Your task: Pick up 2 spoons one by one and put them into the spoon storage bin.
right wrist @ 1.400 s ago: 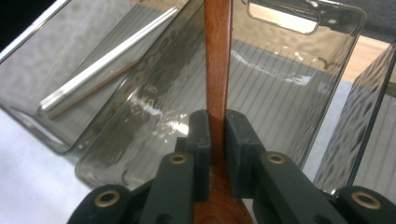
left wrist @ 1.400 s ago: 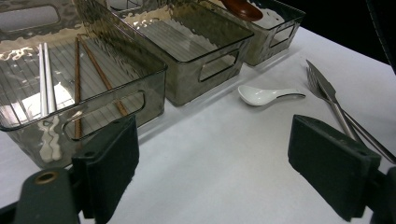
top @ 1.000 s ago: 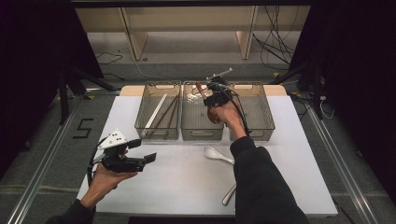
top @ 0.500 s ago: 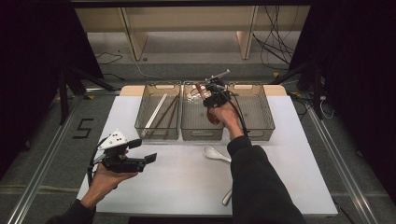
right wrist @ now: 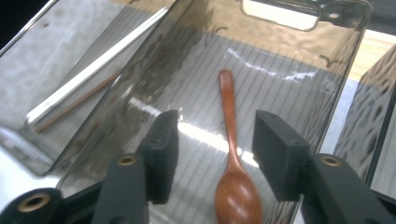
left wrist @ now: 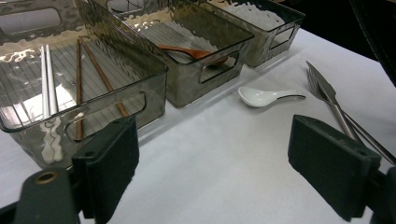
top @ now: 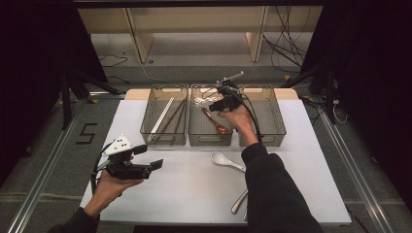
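Right now the right gripper [right wrist: 212, 158] hangs over the middle bin [top: 210, 138], its fingers [right wrist: 161, 151] having just been opening; they stand apart with nothing pressed between them. Wooden spoon [right wrist: 233, 177] lies on the ribbed floor of that bin, below and between the fingers, bowl toward the camera, handle pointing away. No pad touches it. In the high view the same spoon [top: 216, 122] lies on a slant inside the middle bin, just beside the right hand [top: 238, 119].

Left gripper [left wrist: 215, 168]: fingers wide apart, holding nothing, bare white table [top: 184, 189] between them. It is held over the near left part of the table, well apart from the bins.

Left bin [top: 164, 138] holds white chopsticks [top: 161, 119] and darker wooden ones [top: 176, 116], side by side. Right bin [top: 277, 138] stands next to the middle one; its contents cannot be made out.

On the table, near the bins: white ceramic spoon [top: 224, 159], bowl toward the middle bin. Closer to the person, metal cutlery [top: 239, 201] lies partly hidden by the right sleeve.
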The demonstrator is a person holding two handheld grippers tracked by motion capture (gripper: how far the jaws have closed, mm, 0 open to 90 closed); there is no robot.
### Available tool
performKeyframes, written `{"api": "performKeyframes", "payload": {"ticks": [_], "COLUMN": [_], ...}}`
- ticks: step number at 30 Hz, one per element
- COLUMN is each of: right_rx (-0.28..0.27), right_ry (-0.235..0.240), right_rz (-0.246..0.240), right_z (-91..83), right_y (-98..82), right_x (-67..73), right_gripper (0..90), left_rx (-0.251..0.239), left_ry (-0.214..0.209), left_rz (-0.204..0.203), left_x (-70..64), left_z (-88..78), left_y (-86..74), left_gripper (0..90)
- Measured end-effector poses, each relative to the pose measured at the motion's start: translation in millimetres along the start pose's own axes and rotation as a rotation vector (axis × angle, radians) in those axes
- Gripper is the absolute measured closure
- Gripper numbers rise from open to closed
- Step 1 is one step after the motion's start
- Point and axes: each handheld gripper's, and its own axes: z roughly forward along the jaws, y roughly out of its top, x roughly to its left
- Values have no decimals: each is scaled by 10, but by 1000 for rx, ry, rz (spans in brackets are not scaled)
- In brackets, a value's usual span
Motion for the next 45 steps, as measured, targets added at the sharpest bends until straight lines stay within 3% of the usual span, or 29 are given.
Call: {"api": "performKeyframes", "payload": {"ticks": [7, 17, 21, 25, 32, 37, 45], "right_rx": [-14, -39, -39, -26, -31, 9, 63], "right_ry": [54, 133, 161, 159, 186, 190, 163], "right_rz": [-87, -201, -212, -231, -228, -248, -238], "right_z": [-254, -585, -635, -655, -686, -642, -542], "right_y": [-91, -478, -647, -778, -953, -1070, -1159], "right_x": [40, 186, 200, 209, 204, 187, 110], "right_gripper": [396, 336, 335, 332, 335, 335, 340], "left_rx": [1, 3, 1, 1, 8, 8, 8], "left_ry": [2, 3, 4, 3, 0, -4, -7], "left_rz": [-1, 0, -5, -5, 0, 6, 6], "left_x": [-4, -4, -4, -2, 2, -6, -8], "left_z": [6, 11, 18, 19, 21, 23, 23], "left_y": [-2, -4, -7, -8, -10, -4, -8], "left_gripper": [160, 160, 160, 160, 160, 160, 160]}}
